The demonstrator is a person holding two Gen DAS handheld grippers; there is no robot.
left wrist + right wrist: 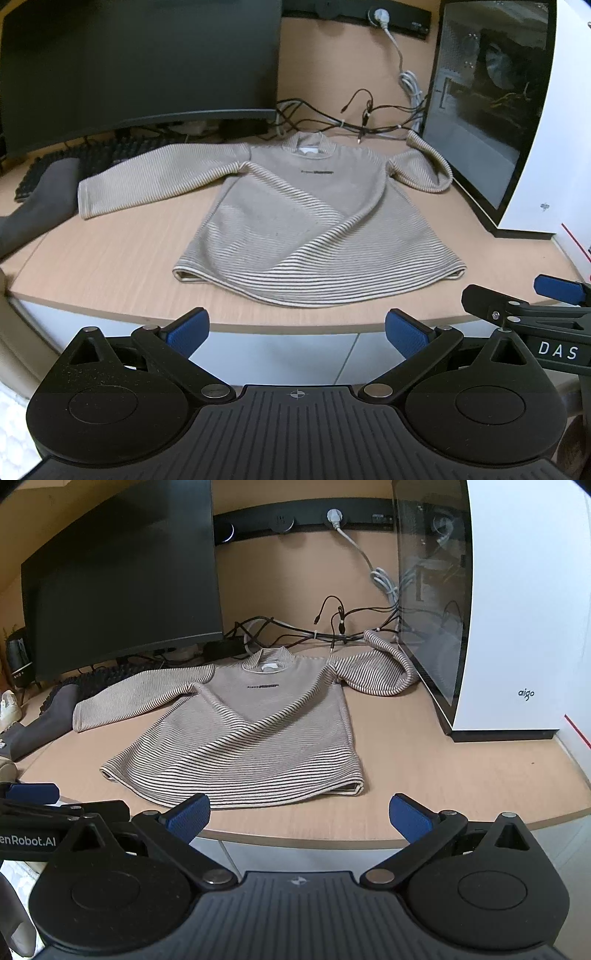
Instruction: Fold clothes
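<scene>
Desk (110, 258) | sweater (295, 221) flat, beyond both grippers' spread jaws

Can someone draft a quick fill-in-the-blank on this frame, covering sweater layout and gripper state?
1. The striped sweater lies flat on the ____.
2. Its right-hand sleeve bends beside the white ____ case.
3. The left gripper and right gripper are both ____.
4. Behind the other sleeve stands a dark ____.

Missing words: desk; computer; open; monitor
</scene>
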